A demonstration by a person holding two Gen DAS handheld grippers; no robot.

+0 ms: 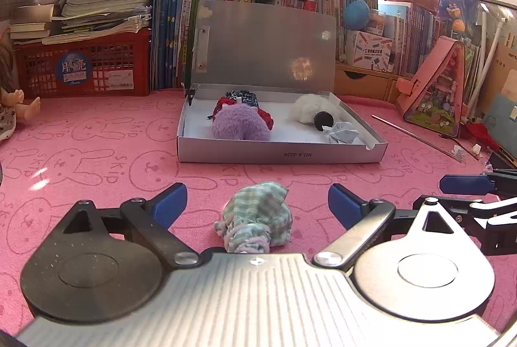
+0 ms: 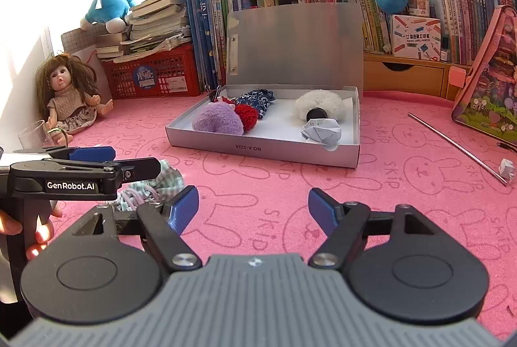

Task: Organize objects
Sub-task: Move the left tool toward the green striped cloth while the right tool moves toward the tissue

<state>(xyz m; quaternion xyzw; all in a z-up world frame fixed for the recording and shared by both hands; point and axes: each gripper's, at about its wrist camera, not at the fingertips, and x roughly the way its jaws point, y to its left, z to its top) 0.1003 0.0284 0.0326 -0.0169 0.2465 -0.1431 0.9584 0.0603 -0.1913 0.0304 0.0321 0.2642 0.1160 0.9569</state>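
A green-checked cloth pouch lies on the pink mat between the open fingers of my left gripper, touching neither pad. It shows partly hidden behind the left gripper in the right wrist view. An open grey box holds a purple plush, a red and blue pouch, a white plush and a crumpled paper. My right gripper is open and empty over bare mat, in front of the box.
A metal rod and a small paper scrap lie at the right. A doll and a clear glass sit at the left. A red crate, books and plush toys line the back. A pink house toy stands at the right.
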